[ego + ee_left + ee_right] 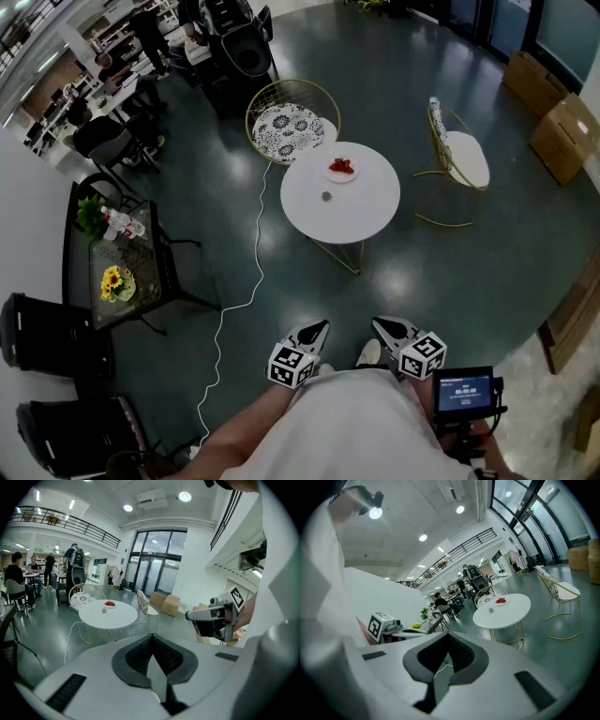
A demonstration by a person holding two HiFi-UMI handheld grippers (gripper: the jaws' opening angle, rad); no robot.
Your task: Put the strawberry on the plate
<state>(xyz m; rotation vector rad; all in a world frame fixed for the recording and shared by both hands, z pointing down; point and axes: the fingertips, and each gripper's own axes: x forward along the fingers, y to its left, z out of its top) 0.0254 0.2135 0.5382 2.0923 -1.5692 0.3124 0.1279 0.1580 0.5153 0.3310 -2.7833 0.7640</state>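
A small white plate (pixel 341 170) with red strawberries (pixel 341 167) on it sits at the far side of a round white table (pixel 361 211). A tiny grey object (pixel 326 196) lies near the table's middle. Both grippers hang close to the person's body, well short of the table. My left gripper (pixel 322 324) is shut with nothing in it, and my right gripper (pixel 377 322) beside it looks shut and empty too. The left gripper view shows the shut jaws (pixel 151 636) aimed toward the table (pixel 115 618) and plate (pixel 109 604). The right gripper view shows the same plate (pixel 500 601).
A gold wire chair with a patterned cushion (pixel 291 127) stands behind the table, a white-seated chair (pixel 461 155) to its right. A dark side table with flowers (pixel 117 272) is at the left. A white cable (pixel 246 291) runs over the floor. Cardboard boxes (pixel 553 112) sit far right.
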